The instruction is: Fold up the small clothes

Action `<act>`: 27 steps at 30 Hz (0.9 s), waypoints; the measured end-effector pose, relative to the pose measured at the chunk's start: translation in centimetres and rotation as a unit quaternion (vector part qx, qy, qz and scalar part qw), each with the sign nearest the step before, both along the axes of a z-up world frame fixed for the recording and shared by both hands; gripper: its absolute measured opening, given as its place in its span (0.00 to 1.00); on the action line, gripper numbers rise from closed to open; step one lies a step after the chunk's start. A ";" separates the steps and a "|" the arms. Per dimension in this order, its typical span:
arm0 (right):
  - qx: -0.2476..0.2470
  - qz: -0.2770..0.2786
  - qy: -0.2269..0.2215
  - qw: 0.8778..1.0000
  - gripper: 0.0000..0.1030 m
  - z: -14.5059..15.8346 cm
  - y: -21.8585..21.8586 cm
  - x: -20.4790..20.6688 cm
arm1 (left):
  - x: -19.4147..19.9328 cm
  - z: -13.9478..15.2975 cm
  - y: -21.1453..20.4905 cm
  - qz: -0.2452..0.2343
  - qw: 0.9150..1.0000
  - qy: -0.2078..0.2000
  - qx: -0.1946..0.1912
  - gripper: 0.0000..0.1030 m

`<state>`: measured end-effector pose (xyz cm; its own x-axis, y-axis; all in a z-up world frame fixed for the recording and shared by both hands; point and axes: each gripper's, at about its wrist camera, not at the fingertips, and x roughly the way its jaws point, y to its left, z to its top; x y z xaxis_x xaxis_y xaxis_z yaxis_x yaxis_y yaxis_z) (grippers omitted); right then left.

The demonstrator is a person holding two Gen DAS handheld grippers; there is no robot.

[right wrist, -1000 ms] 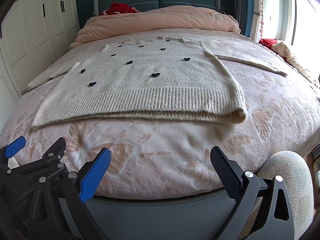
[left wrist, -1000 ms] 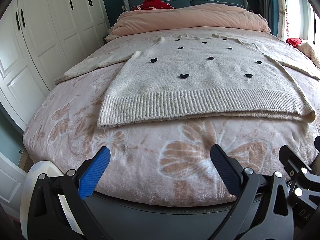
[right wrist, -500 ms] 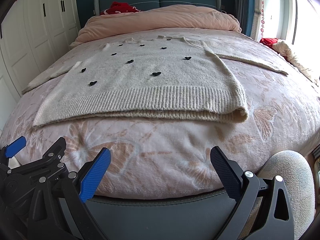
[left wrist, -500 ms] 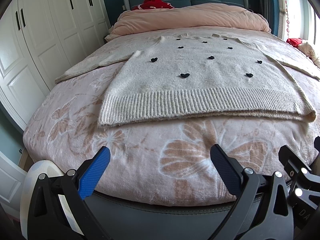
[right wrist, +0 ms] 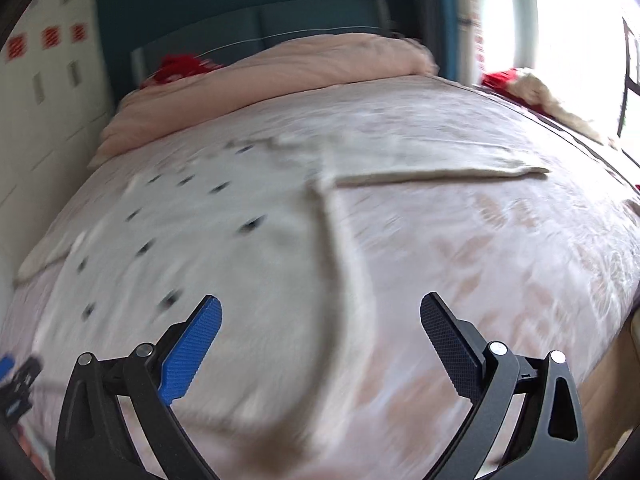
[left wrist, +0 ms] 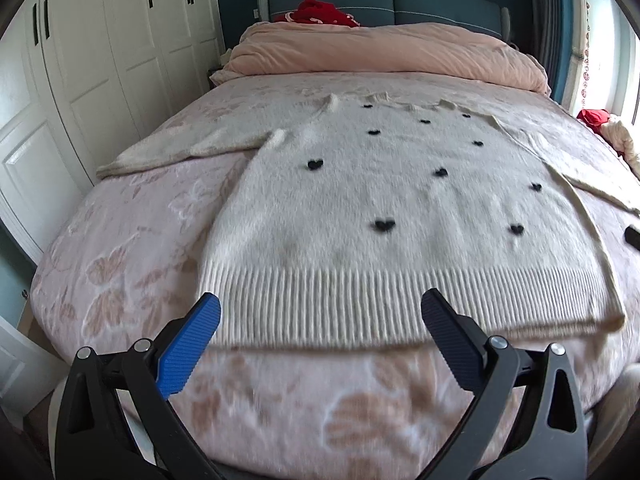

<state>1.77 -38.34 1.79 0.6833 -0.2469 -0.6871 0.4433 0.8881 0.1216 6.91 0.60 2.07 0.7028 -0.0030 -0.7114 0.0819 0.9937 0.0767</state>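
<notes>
Cream sweater [left wrist: 384,216] lies flat on the bed [left wrist: 132,248], sleeves spread. Left gripper [left wrist: 320,322] hovers at the ribbed hem [left wrist: 360,304], fingers wide, empty. Right gripper [right wrist: 320,320] over the sweater's right edge, also wide, empty. Risk: pinching the fleecy blanket with the knit. Left view shows the left sleeve [left wrist: 176,150] clearly; right view, blurred, shows the whole right sleeve [right wrist: 432,160].

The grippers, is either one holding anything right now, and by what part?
Nothing. The left gripper and right gripper are open above the cream knit sweater with black hearts.
</notes>
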 end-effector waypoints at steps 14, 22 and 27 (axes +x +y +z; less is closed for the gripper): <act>0.090 -0.276 0.032 0.957 0.94 -6.0 -32.1 10.4 | 7.0 -1.3 -4.6 -0.030 0.999 0.015 0.010 0.95; 0.138 -0.229 0.011 0.964 0.13 -7.1 -32.2 14.1 | 8.7 -1.9 -5.5 -0.037 0.999 0.027 0.006 0.95; 0.139 -0.122 -0.109 0.977 0.12 0.9 -25.2 17.4 | 8.9 -0.9 -4.4 -0.036 0.999 0.023 -0.026 0.95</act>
